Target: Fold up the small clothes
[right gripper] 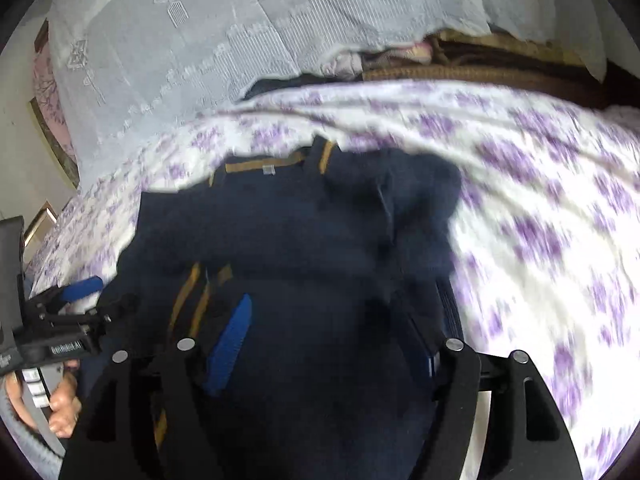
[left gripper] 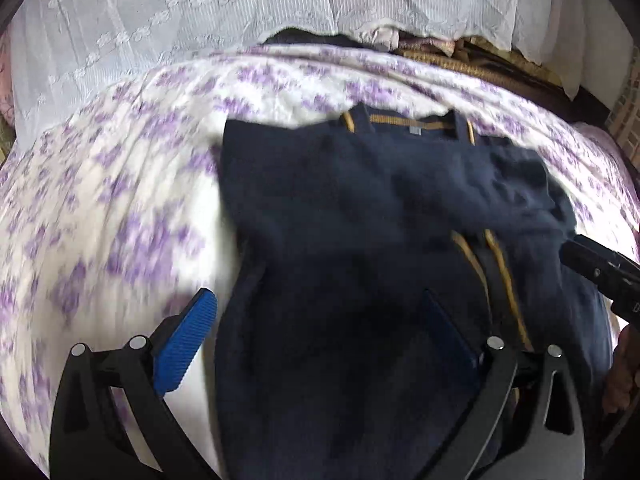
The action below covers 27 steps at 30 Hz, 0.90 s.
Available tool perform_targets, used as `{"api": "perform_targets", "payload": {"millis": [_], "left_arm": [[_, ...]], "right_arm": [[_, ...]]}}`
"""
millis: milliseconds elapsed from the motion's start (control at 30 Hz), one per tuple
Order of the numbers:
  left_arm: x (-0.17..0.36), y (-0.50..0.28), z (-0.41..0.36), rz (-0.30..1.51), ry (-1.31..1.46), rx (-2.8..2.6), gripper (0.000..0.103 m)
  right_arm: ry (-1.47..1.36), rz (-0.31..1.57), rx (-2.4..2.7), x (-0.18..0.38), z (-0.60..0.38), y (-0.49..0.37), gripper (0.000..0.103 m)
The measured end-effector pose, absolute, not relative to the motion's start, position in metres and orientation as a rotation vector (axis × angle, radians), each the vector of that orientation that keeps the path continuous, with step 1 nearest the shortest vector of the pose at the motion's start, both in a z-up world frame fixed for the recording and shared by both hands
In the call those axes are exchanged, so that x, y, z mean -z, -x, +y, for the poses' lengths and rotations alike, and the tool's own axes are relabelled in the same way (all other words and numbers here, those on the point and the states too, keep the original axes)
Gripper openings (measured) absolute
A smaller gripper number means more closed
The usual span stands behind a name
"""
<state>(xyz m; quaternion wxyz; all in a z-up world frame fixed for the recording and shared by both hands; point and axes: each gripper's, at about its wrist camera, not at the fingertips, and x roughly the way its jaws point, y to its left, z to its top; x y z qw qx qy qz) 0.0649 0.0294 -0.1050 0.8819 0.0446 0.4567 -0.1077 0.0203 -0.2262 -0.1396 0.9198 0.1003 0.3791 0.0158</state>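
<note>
A small navy garment (left gripper: 360, 208) with mustard trim lies on the purple-flowered bedsheet (left gripper: 100, 200). Its collar points away from me and its sides are folded inward. My left gripper (left gripper: 320, 320) is open above the garment's near part, its left blue pad (left gripper: 186, 344) over the sheet and its right pad over the cloth. The garment also fills the right wrist view (right gripper: 300, 240). My right gripper (right gripper: 340, 328) is open above it, holding nothing. The left gripper shows at that view's left edge (right gripper: 76, 296). The right gripper's tip shows at the left wrist view's right edge (left gripper: 600, 268).
A white lace curtain (left gripper: 200, 12) hangs beyond the bed's far edge. Folded brown and pink fabrics (right gripper: 460, 60) are stacked under it at the back right. The flowered sheet (right gripper: 540, 220) spreads to both sides of the garment.
</note>
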Motion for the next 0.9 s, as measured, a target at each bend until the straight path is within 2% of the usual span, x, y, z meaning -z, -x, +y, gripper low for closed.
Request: {"api": "perform_targets", "payload": {"millis": [200, 500, 900], "left_arm": [[0.113, -0.039, 0.048, 1.014, -0.044, 0.227, 0.098], [0.112, 0.018, 0.06, 1.007, -0.078, 0.257, 0.098], [0.108, 0.06, 0.093, 1.041, 0.079, 0.423, 0.098]], "right_arm": [[-0.268, 0.789, -0.042, 0.153, -0.235, 0.014, 0.072], [-0.269, 0.741, -0.056, 0.15, -0.241, 0.071, 0.072], [-0.434, 0.717, -0.118, 0.161, -0.283, 0.136, 0.072]]}}
